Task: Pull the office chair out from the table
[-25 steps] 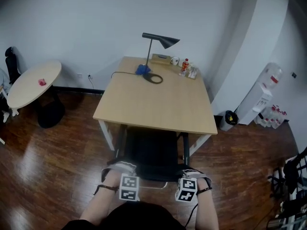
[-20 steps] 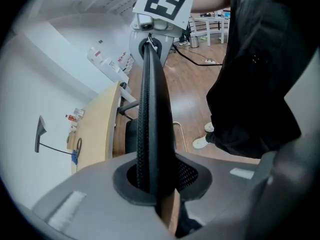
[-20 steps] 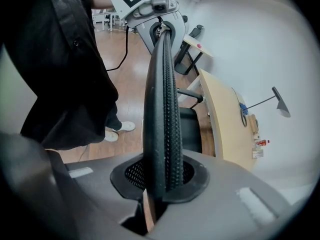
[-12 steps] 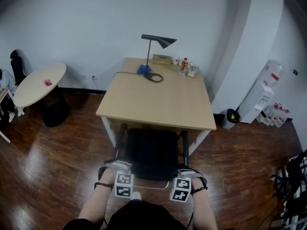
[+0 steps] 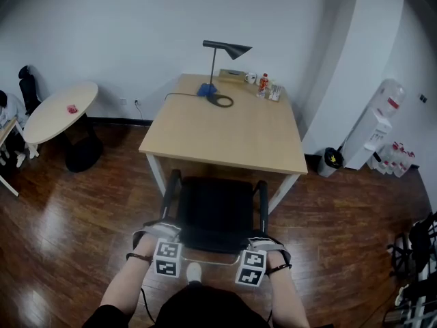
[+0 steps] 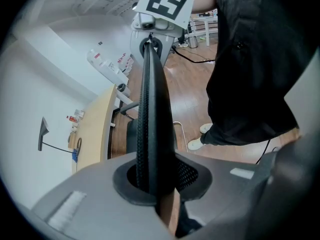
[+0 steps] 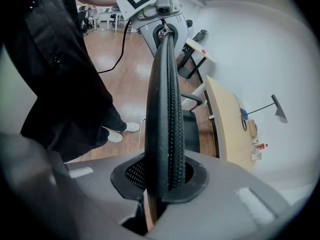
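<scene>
Two-handed grip on the office chair [image 5: 215, 214], seen from above. The left hand-held gripper [image 5: 162, 240] and the right hand-held gripper [image 5: 263, 246] each point steeply down and are clamped over the backrest's top edge [image 6: 152, 104], one near each end. The dark ribbed rim runs straight through both sets of jaws, and each gripper view shows the other tool at the far end of the same edge. The spread hold is probably chosen so that the pull acts evenly on both sides and the chair rolls back without swivelling.

The seat lies ahead of and below both hand-held grippers. The two armrests [image 5: 171, 193] run forward from them toward the near edge of the worktop [image 5: 232, 132]. Most of the seat already appears clear of that edge, with only the front of the chair close to it, so the pull seems well advanced but not complete.

The desk lamp [image 5: 222, 50] and small items stand at the worktop's far side, well beyond the hand-held grippers and out of the chair's path. Behind the hand-held grippers, the wooden floor [image 5: 68, 217] offers room to roll back. The person's own feet, just under the backrest, are the likeliest obstruction.
</scene>
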Tool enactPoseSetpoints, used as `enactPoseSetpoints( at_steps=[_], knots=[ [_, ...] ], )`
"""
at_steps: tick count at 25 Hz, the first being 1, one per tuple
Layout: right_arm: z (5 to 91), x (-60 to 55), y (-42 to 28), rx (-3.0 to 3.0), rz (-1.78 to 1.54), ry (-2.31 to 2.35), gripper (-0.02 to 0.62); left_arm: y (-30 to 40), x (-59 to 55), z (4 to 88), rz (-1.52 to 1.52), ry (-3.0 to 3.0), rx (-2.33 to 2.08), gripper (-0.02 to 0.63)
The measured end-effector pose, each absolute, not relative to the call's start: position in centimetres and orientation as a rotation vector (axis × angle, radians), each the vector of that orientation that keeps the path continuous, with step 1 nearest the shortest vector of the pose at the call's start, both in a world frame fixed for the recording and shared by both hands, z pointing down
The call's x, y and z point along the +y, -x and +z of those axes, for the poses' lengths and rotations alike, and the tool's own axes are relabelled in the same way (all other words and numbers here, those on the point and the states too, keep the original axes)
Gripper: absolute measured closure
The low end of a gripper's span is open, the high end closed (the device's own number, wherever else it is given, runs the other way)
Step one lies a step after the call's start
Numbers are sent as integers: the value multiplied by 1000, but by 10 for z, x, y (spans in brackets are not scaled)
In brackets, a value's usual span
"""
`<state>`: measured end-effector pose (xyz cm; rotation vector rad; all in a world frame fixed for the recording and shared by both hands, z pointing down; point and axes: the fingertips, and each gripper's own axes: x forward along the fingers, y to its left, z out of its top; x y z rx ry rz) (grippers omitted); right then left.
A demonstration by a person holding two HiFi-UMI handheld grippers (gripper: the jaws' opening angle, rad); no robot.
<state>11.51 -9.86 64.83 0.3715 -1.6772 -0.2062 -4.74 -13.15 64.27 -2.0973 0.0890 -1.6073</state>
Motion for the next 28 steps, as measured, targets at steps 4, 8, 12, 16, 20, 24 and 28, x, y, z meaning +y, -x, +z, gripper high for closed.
enactPoseSetpoints(
  at_steps=[4, 8, 12, 16, 20, 24, 28],
  knots=[
    [649, -83, -116, -1674, -205, -373, 538, 47, -117, 644, -1610, 2091, 110, 551],
    [650, -74, -113, -1676, -226, -362, 543, 50, -105, 644, -1613, 2094, 119, 551],
    [649, -61, -108, -1683, -216, -348, 540, 55, -92, 644, -1617, 2104, 115, 551],
    [649, -49, -105, -1682, -207, -351, 540, 58, -82, 644, -1621, 2104, 106, 551],
    [649, -41, -104, -1681, -188, -355, 539, 58, -76, 644, -1615, 2102, 102, 551],
    [648, -28, -101, -1686, -157, -354, 534, 61, -62, 642, -1628, 2111, 82, 549],
    [647, -10, -97, -1687, -139, -350, 529, 65, -45, 642, -1628, 2112, 76, 549]
  ],
)
